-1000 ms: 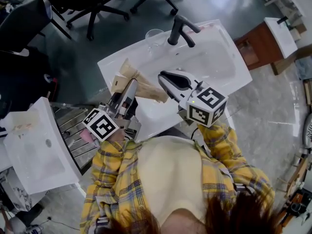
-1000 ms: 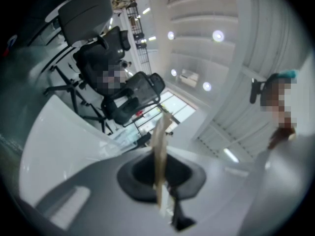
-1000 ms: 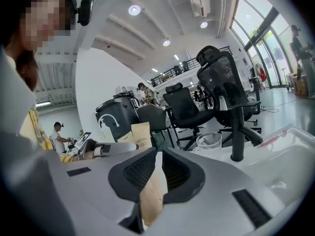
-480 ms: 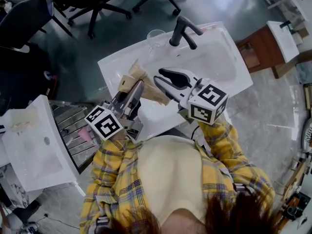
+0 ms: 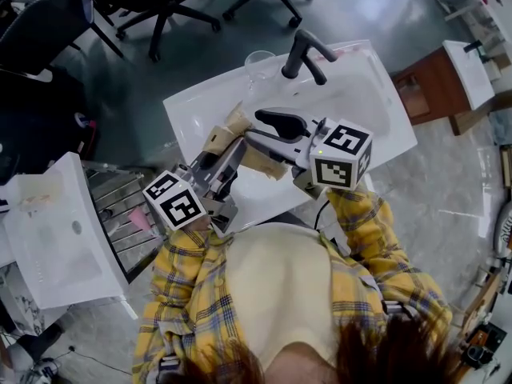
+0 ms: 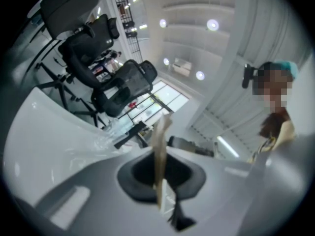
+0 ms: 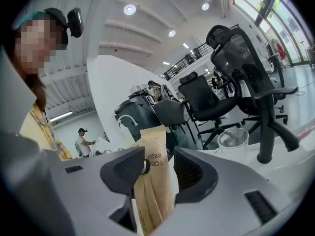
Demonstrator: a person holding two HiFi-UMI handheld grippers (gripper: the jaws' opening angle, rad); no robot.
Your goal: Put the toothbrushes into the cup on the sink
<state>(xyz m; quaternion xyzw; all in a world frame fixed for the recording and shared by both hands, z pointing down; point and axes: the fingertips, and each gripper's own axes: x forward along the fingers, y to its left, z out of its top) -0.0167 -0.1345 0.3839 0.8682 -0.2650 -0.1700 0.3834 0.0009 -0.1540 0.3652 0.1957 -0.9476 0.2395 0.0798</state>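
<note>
Workshop, white sink (image 5: pixel 364 94) below head camera. Brown paper toothbrush packets (image 7: pixel 156 181) stand upright between right gripper (image 7: pixel 160 168) jaws, which have just been opening and now stand wide. Left gripper (image 6: pixel 160 173) clamped on same packets, seen edge-on. Clear cup (image 7: pixel 233 140) beyond right gripper, beside black faucet (image 5: pixel 302 53), well apart from packets.

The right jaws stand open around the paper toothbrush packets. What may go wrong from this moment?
1. The right gripper has just been opening its jaws; the toothbrush packets stand between them unpressed. Only the left gripper pinches them, at a thin edge, so they may slip or fan apart.
2. The cup stands at the far side of the sink, beside the faucet; a loose packet could drop into the basin instead.
</note>
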